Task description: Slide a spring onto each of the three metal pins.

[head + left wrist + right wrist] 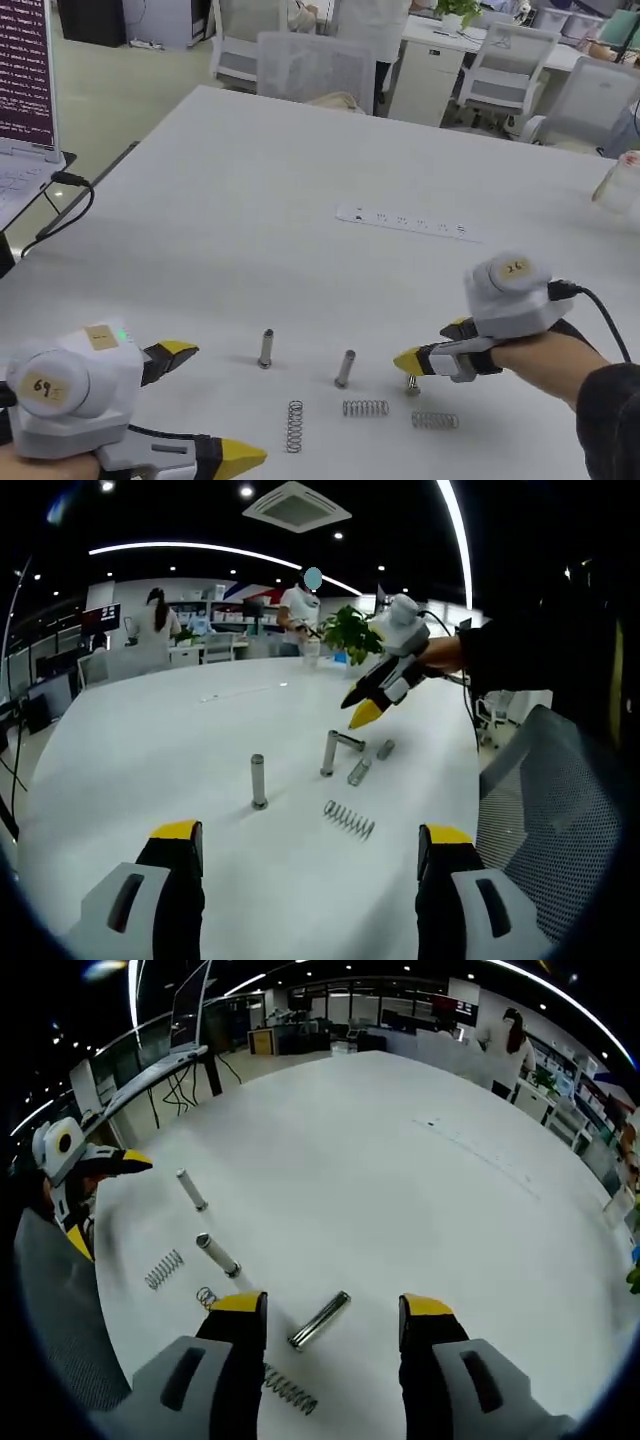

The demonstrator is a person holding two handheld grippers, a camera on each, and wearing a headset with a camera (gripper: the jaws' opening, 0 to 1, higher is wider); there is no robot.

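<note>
Right hand-held gripper [332,1305]: jaws apart, straddling the third pin [320,1321], which seems to lie flat on the counter [400,1160] with its long axis slanting across the gap. Left hand-held gripper [208,402]: spread wide, holding nothing. The left pin [265,348] and middle pin [345,368] stand upright and bare, while the left spring [294,425] lies pointing away from the person and the middle spring [365,407] and right spring [435,421] lie crosswise, all loose, so by my reading none is threaded yet and all three remain.
</note>
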